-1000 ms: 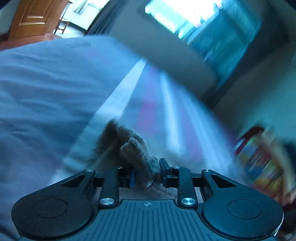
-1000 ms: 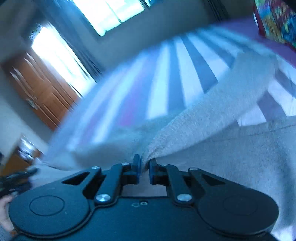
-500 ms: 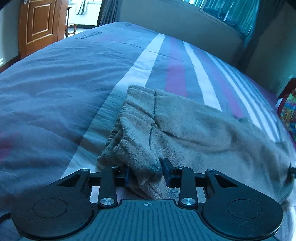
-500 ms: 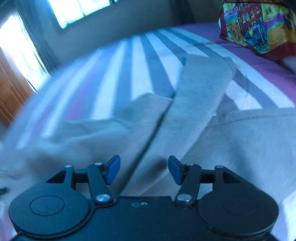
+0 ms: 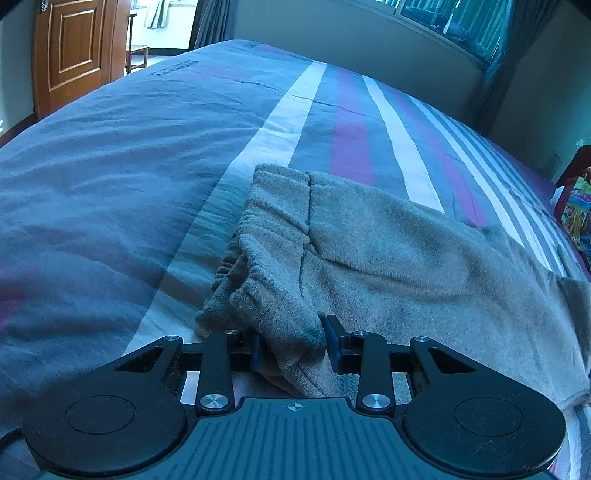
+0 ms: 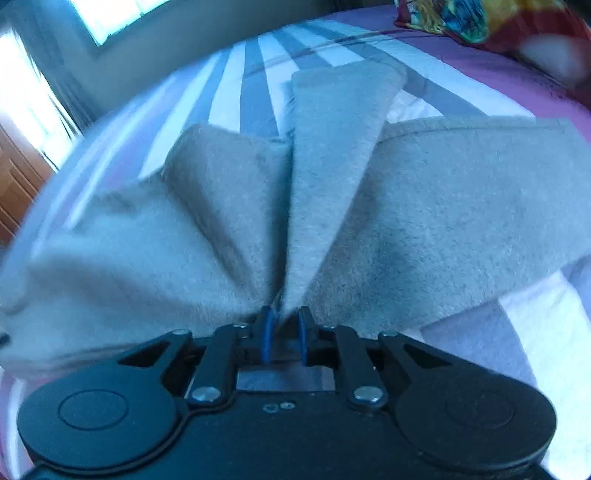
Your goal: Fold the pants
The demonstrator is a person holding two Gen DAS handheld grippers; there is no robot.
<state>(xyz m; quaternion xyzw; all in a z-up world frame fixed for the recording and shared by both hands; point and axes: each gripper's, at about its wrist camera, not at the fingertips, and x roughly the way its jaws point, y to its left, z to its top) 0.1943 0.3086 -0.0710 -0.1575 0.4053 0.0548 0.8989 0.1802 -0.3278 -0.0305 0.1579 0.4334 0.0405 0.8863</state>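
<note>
Striped bedspread point(image 5: 129, 177) covered the bed; small print near its far edge was too blurred to read. Left wrist: grey pants point(image 5: 388, 258) lay on the bed, waistband end bunched between the fingers of the left gripper point(image 5: 293, 345), which stood partly open around it. Right wrist: right gripper point(image 6: 285, 330) was pinched narrow on a pants point(image 6: 443, 221) fold; colourful pillow point(image 6: 480, 18) far right.
</note>
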